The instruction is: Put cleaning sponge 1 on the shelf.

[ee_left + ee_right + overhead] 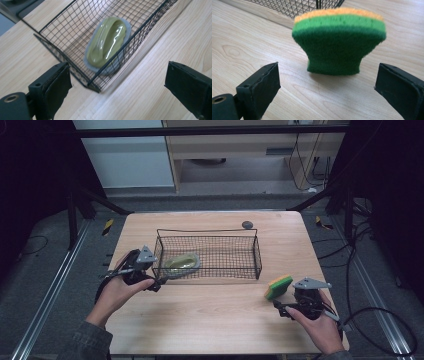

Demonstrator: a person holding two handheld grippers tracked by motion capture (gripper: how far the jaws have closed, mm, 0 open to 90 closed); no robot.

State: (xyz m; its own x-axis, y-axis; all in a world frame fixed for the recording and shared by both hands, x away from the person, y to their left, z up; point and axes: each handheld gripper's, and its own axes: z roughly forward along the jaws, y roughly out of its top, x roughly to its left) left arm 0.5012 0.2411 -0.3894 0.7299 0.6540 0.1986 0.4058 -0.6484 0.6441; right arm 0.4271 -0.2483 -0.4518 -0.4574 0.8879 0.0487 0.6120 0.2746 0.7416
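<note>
I held a tool in each hand over the wooden desk (215,310). My left tool (156,282) sat at the near left corner of the black wire basket (257,254), its jaws spread wide and gripping nothing. In the left gripper view the basket's corner stood between those jaws, and just beyond the mesh lay an olive-green scrubber (108,41) with a glossy moulded top on a grey pad. It rested inside the basket at its left end, leaning against the near wall.

My right tool (281,306) was at the near right part of the desk, also released, with both jaws well apart. Just ahead of it lay a sponge (278,286), yellow-orange on one face and dark green on the other, on the bare desk and outside the basket, near its right front corner. In the right gripper view the sponge (339,41) stood between the lines of my two jaws but farther off, touched by neither, its green scouring side facing me and the orange layer along its top edge.

A small dark round object (247,225) lay on the desk behind the basket, near the far edge.
</note>
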